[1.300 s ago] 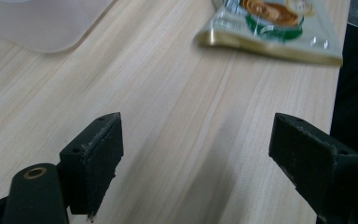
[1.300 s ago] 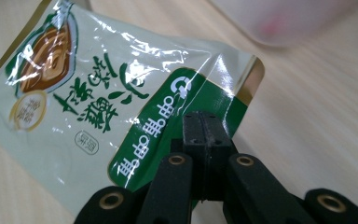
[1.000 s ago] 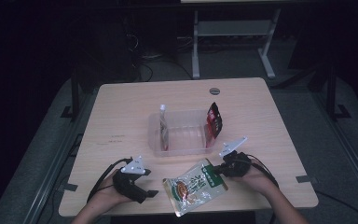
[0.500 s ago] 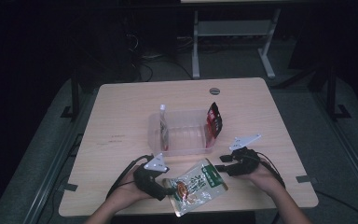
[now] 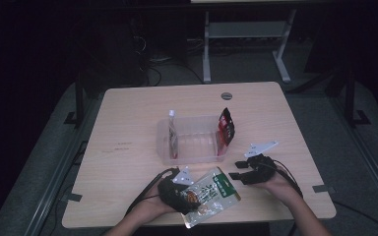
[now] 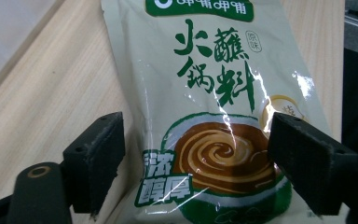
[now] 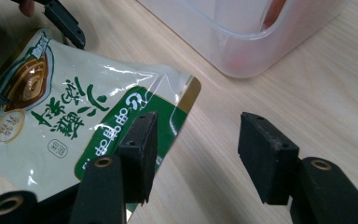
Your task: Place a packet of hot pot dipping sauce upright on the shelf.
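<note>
Close the wide-open left gripper [image 6: 196,163] squarely across the flat green-and-cream foil sauce packet [image 6: 214,121] lying between its jaws, untouched as yet. Keep the right gripper [image 7: 193,154], jaws just opened with nothing between them, clear of the packet's corner. Lift toward the clear plastic tub [image 5: 192,140].

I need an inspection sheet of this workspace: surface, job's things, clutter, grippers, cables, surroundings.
Surface: light wooden table, small marks at its left.
Job's things: sauce packet lying flat at the near edge; clear bin holding two upright packets.
Clutter: nothing seen.
Grippers: left gripper open, jaws astride the sauce packet; right gripper open, its jaws have just been opening, nothing between them.
Cables: black cable trailing from the left gripper.
Surroundings: dark room, white metal frame behind.
</note>
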`<state>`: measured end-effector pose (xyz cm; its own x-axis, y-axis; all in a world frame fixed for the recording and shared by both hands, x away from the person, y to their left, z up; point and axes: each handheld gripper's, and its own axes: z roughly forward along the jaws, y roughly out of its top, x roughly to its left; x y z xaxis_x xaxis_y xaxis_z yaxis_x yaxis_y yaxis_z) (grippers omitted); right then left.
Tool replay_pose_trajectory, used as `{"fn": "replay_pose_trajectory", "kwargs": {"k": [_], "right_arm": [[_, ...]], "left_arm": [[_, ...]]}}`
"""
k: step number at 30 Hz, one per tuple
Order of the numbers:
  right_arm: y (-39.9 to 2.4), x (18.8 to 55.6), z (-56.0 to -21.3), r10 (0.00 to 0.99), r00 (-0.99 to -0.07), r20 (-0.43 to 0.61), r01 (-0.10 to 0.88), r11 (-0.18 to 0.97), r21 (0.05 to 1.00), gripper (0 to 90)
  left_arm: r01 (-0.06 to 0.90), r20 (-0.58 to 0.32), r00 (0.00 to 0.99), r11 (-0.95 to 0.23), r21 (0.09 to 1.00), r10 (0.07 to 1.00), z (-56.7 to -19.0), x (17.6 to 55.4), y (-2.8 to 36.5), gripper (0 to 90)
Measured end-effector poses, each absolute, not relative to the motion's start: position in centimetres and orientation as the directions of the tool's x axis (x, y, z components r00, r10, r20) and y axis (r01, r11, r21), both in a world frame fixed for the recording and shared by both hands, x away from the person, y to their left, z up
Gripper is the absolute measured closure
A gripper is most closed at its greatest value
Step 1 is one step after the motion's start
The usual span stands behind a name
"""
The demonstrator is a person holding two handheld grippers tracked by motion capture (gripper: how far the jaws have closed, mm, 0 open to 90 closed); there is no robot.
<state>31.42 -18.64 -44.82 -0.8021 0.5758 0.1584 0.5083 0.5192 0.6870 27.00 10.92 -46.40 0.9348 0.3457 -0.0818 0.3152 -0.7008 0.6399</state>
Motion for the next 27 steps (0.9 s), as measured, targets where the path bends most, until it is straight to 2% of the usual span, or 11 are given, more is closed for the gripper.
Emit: {"fn": "replay_pose_trajectory", "kwargs": {"k": [4,6,10,11,18,22,27], "right_arm": [[-18.66,31.45,-44.89,0.577,-0.802,0.155,0.506,0.520,0.688,46.1],[-18.68,31.46,-44.90,0.581,-0.798,0.160,0.513,0.514,0.688,46.1],[-18.73,31.49,-44.92,0.584,-0.797,0.155,0.511,0.517,0.687,46.1],[-18.70,31.44,-44.89,0.587,-0.794,0.159,0.517,0.514,0.684,46.1],[-18.65,31.50,-44.95,0.580,-0.800,0.152,0.506,0.517,0.690,46.1],[-18.67,31.52,-44.91,0.584,-0.797,0.152,0.508,0.515,0.690,46.1],[-18.72,31.50,-44.85,0.587,-0.794,0.156,0.511,0.507,0.694,46.0]], "left_arm": [[0.301,-0.053,0.933,-0.694,0.654,0.355,-46.49,26.84,11.09,24.9],[0.294,-0.047,0.934,-0.691,0.660,0.353,-46.40,26.75,11.18,36.5],[0.294,-0.039,0.932,-0.689,0.663,0.360,-46.38,26.63,11.20,40.7],[0.294,-0.036,0.931,-0.689,0.662,0.363,-46.33,26.66,11.24,44.5],[0.310,-0.050,0.925,-0.672,0.672,0.377,-46.33,26.85,11.42,61.8],[0.336,-0.089,0.920,-0.651,0.681,0.382,-46.41,27.15,11.66,73.5],[0.342,-0.115,0.922,-0.641,0.688,0.369,-46.51,27.40,11.91,83.8]]}}
